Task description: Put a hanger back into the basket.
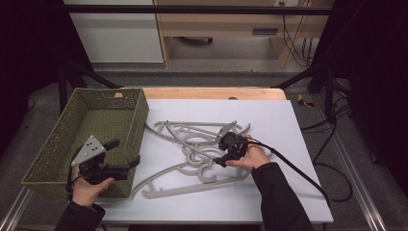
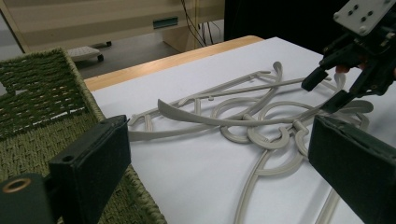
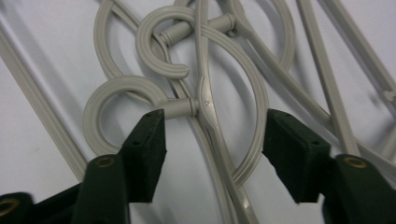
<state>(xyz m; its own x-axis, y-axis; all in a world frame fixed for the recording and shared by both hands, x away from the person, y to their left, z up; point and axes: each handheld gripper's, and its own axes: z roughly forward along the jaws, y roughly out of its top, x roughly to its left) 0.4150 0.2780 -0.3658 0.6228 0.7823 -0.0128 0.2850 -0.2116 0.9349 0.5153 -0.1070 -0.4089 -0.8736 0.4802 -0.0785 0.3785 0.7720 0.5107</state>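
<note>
Several grey plastic hangers (image 1: 192,154) lie tangled on a white board (image 1: 269,120). My right gripper (image 1: 219,153) is down over the middle of the pile, open. In the right gripper view its jaws (image 3: 215,128) straddle the curved arm of one hanger (image 3: 210,105), just below a hook (image 3: 154,32), with gaps on both sides. My left gripper (image 1: 124,153) is open and held over the right rim of a green woven basket (image 1: 57,139). In the left gripper view its jaws (image 2: 219,135) face the hangers (image 2: 247,126) and the right gripper (image 2: 322,93) farther off.
The basket stands at the left end of the table, against the board's left edge. A wooden table edge (image 1: 211,92) runs behind the board. Black frame bars (image 1: 192,8) cross overhead, and cables (image 1: 332,168) lie on the floor to the right.
</note>
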